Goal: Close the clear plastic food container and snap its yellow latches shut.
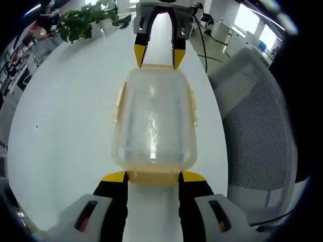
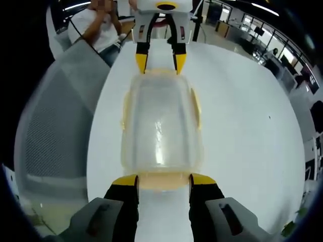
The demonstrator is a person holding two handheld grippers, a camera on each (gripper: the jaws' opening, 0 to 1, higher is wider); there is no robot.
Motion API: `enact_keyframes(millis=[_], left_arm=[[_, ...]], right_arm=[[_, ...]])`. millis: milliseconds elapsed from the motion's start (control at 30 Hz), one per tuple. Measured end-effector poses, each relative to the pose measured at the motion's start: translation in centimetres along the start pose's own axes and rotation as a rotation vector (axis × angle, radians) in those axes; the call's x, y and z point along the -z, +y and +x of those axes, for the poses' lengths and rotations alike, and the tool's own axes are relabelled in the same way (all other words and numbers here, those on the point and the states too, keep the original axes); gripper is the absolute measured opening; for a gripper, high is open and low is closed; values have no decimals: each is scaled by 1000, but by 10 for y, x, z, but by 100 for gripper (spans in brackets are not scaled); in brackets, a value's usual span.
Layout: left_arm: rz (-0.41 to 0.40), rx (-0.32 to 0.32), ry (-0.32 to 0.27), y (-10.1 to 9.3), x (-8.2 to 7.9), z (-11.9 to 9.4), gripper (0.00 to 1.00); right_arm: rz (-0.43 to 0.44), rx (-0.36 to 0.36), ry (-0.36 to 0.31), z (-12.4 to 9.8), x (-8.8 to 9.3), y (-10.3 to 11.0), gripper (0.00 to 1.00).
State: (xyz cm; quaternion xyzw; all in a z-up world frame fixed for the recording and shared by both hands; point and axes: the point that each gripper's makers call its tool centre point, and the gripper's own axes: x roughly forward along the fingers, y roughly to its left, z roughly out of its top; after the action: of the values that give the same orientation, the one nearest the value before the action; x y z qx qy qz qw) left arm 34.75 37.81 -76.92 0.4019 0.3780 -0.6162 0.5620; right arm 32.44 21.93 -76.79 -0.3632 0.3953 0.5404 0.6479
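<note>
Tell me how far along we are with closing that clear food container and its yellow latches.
The lid sits on the container, so closing looks done. In hand: the left claw straddles the near end latch while the right claw straddles the far one. Left: the side latches seem to flare outward, so they probably still need snapping.

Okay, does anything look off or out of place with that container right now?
Nothing stands out. The container sits flat on the white table, lid on, with the left gripper and right gripper at opposite short ends. No spill or damage visible.
</note>
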Motion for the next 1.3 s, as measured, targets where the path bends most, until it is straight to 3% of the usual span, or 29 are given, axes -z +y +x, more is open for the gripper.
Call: enact_keyframes(millis=[600,1300], left_arm=[[-8,3,-10,-3,-16,8,38],[1,-3,3,-4,-15,15,38]], right_arm=[[-10,5,8,-6,17,1,37],[-18,7,-3,-3,20,1,37]])
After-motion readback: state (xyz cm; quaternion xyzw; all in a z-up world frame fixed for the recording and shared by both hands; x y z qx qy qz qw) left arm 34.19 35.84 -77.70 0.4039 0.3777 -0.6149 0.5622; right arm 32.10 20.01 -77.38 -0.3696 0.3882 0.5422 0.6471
